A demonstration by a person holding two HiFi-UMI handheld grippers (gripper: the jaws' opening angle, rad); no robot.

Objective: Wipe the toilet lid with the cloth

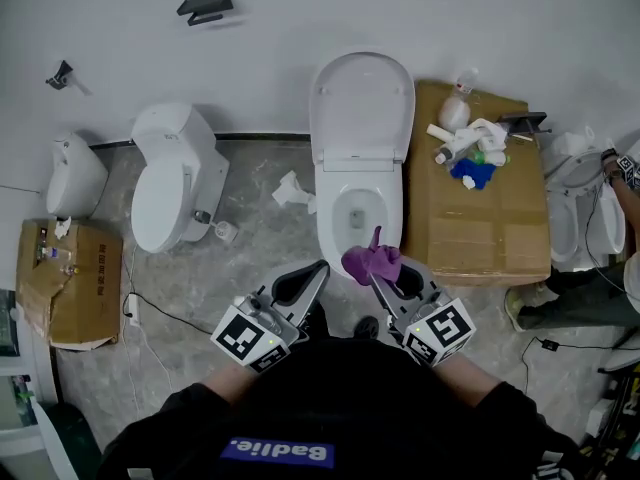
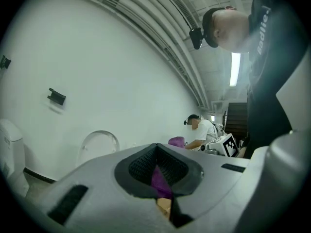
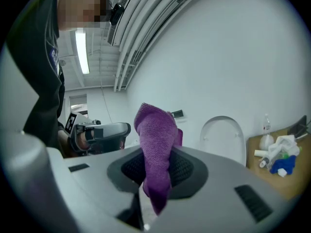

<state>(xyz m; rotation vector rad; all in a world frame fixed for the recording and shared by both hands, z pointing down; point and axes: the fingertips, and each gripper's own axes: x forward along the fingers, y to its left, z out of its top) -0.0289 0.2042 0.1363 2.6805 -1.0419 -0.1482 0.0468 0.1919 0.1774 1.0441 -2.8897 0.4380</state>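
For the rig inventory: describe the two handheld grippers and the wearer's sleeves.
Both the left gripper and right gripper are light grey moulded plastic with black ribbed pads inside their fingers. Each carries a white cube with black square markers. The sleeves are black.

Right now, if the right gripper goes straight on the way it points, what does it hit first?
Probably the white wall, just left of the raised toilet lid. The cloth in the right gripper would touch first; depth is unclear.
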